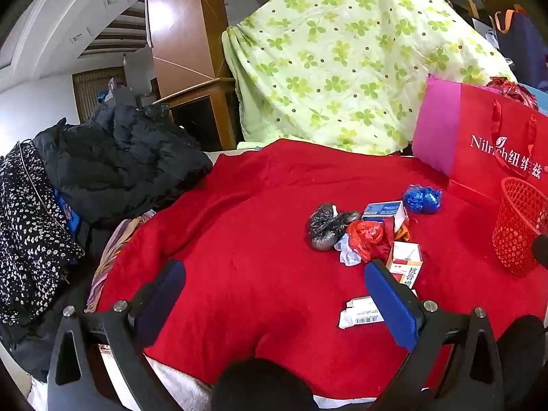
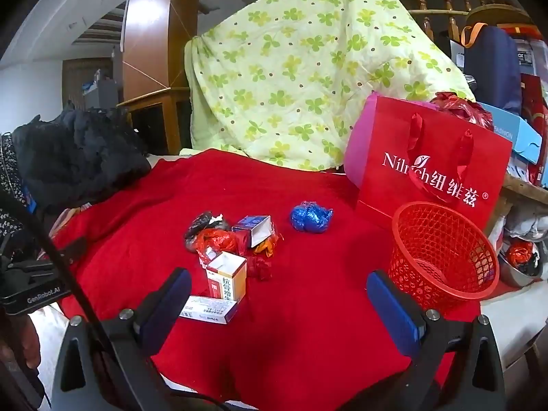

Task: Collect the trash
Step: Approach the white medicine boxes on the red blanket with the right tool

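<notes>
1. Both grippers wide open, nothing held: left gripper (image 1: 274, 303), right gripper (image 2: 279, 303), both hovering over the red blanket (image 2: 308, 342).
2. Trash sits clustered mid-blanket: upright open carton (image 2: 226, 279), flat white box (image 2: 209, 310) touching it, red plastic wad (image 2: 214, 239), black bag (image 1: 322, 227), blue wad (image 2: 311, 217) apart.
3. Red mesh basket (image 2: 445, 257) stands to the right, empty as far as I see.
4. I'd take the upright carton first with the right gripper; squeeze its side walls, not the open top, so it doesn't collapse.
5. Watch the blanket; don't pinch fabric.

Red blanket (image 2: 301, 325) carries trash pile: boxes (image 2: 227, 279), crumpled bags (image 2: 311, 216); red basket (image 2: 441, 257), gift bag (image 2: 428, 157) alongside.
</notes>
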A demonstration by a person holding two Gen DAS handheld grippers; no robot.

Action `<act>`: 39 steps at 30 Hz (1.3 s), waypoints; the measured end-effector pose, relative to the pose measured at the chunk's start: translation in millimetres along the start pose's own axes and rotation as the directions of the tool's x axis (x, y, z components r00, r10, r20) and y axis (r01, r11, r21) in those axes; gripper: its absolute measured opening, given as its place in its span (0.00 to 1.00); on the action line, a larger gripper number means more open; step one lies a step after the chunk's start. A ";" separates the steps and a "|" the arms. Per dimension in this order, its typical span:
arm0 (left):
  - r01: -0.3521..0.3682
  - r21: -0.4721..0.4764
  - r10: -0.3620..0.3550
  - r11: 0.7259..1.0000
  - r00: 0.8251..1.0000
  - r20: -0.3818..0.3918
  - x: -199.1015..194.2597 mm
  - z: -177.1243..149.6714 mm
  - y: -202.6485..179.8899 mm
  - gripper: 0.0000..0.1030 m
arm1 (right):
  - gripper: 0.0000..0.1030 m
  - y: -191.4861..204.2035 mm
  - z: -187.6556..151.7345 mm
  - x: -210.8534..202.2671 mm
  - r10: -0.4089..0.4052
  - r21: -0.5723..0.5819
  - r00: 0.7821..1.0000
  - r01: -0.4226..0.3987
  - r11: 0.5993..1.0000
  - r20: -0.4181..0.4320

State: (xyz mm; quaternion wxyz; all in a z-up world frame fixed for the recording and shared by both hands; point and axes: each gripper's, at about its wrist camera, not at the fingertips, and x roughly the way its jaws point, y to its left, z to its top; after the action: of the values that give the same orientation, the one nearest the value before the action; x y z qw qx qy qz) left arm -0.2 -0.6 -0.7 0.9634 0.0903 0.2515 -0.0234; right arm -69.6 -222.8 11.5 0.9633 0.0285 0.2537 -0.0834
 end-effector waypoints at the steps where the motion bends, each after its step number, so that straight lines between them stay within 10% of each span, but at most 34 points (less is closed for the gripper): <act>1: 0.000 0.002 0.000 1.000 1.000 0.000 0.1 -0.4 -0.6 1.00 | 1.00 0.9 0.8 0.8 -0.005 -0.002 1.000 0.005 1.000 -0.003; 39: 0.028 -0.005 -0.028 1.000 1.000 -0.005 15.5 -12.4 1.1 1.00 | 1.00 20.2 -4.9 19.7 -0.042 -0.065 0.996 0.037 0.997 -0.078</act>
State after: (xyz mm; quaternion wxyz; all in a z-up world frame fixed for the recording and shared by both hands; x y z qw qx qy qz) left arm 7.5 2.8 -18.7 0.9625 0.0845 0.2553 -0.0358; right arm -51.5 -205.3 -2.3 0.9510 -0.0041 0.2950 -0.0930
